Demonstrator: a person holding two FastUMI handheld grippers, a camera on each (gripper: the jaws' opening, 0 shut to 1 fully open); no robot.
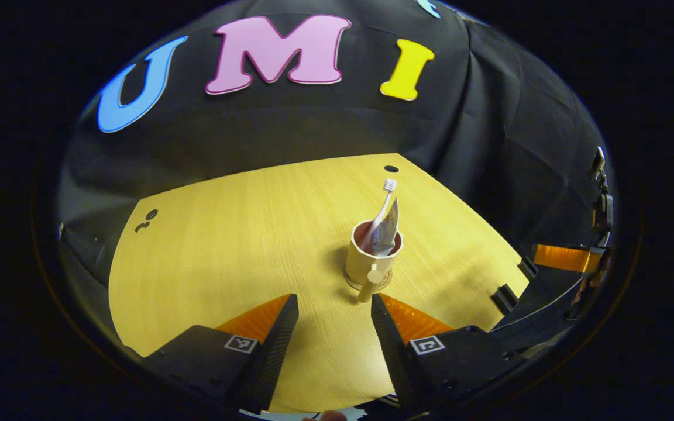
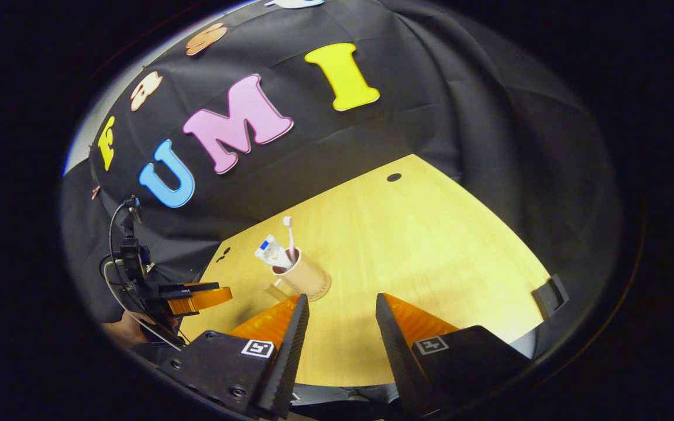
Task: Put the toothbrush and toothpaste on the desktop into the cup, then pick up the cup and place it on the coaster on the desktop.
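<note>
Left gripper view showed the beige handled cup (image 1: 372,257), holding the white toothbrush (image 1: 385,204) and crumpled toothpaste tube (image 1: 388,231), apparently already on the round coaster (image 1: 385,282), both grippers (image 1: 334,327) (image 2: 341,327) spread empty, leaving only withdrawal.

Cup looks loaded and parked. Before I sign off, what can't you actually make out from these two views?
- Coaster: left gripper view, just a sliver past the cup base; the cup covers the rest.
- Lower toothbrush and toothpaste: hidden by the cup wall.
- Cup handle: right gripper view, small and blurred.
- Left claw: right gripper view, side-on, gap unclear.
</note>
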